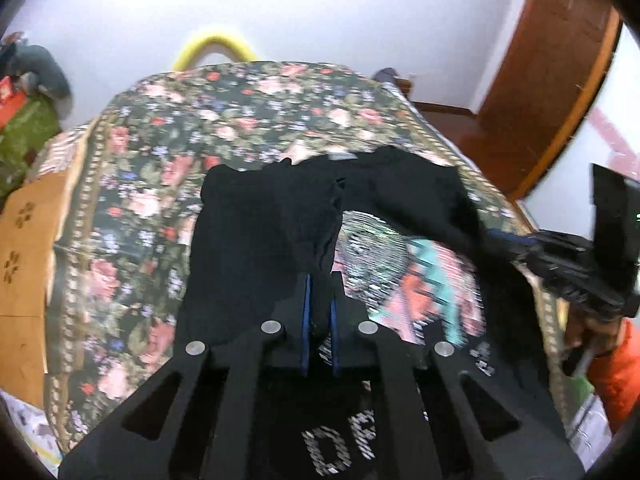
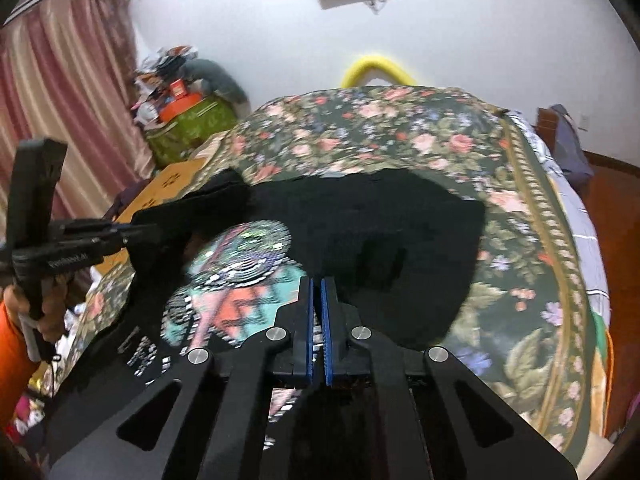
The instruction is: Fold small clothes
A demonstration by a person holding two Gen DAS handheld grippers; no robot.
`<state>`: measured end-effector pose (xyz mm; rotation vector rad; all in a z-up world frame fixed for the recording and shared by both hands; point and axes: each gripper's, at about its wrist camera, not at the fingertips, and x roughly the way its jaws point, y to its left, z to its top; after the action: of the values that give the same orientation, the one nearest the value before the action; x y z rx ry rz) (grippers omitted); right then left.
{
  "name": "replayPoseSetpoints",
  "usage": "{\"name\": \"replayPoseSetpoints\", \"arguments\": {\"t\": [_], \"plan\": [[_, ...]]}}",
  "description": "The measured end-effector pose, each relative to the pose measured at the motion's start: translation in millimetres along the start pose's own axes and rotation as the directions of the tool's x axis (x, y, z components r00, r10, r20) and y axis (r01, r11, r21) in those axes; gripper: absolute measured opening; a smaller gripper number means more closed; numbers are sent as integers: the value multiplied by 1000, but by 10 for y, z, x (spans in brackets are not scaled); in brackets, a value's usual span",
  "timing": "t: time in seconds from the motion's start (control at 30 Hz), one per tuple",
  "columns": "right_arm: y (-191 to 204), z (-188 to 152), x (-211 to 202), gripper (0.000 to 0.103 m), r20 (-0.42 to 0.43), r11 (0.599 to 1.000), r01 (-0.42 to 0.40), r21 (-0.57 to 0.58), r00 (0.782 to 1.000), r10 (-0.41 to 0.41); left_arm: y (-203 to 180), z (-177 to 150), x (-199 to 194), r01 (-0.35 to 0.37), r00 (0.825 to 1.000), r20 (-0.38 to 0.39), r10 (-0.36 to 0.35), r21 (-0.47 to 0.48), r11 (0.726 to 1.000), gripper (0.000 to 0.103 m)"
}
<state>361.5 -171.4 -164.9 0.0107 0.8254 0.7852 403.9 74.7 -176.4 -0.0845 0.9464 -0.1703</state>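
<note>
Left wrist view, far left: cardboard box (image 1: 30, 240) beside the bed, then the floral bedspread (image 1: 132, 168) running across the frame. The black T-shirt (image 1: 248, 216) lies on the spread, printed graphic (image 1: 404, 276) face up.

Centre: left gripper (image 1: 320, 280) has its blue pads drawn nearly together with a ridge of black cloth pinched between them, at what looks like the near-left part of the shirt. Fabric rises in a fold from the pads.

Right of that: the right gripper (image 1: 516, 246) shows side-on, a black sleeve or edge bunched at its tip, held by a hand (image 1: 580, 332) in an orange sleeve (image 1: 616, 364).

Right wrist view: right gripper (image 2: 317, 284) jaws closed to a thin slit. Cloth sits right at the pads, but whether they hold it is not clear here; the other view suggests a grip.

Risks, as judged:
- Thin bite on either side; cloth could slip free mid-lift and the fold collapse.
- Uneven lift between hands would skew the crease and leave the graphic off-centre.
- A pinch through two layers would drag the underside along and bunch it.
- The spread could lift with the shirt if the pads caught it.
</note>
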Motion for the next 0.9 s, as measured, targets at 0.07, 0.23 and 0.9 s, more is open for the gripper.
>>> {"name": "replayPoseSetpoints", "arguments": {"t": [0.07,0.23,0.9], "plan": [[104,-31,19,3,-10,1000,-22,-18,1000,22,-62,-27,-4,14,1000,-20,-14,11,1000,10],[332,-81,70,3,-68,993,-95,-72,994,90,-162,-202,-43,9,999,-37,-7,56,998,59],[-125,127,278,40,-40,994,107,24,994,-106,789,-529,229,-203,978,-85,191,-156,967,65]]}}
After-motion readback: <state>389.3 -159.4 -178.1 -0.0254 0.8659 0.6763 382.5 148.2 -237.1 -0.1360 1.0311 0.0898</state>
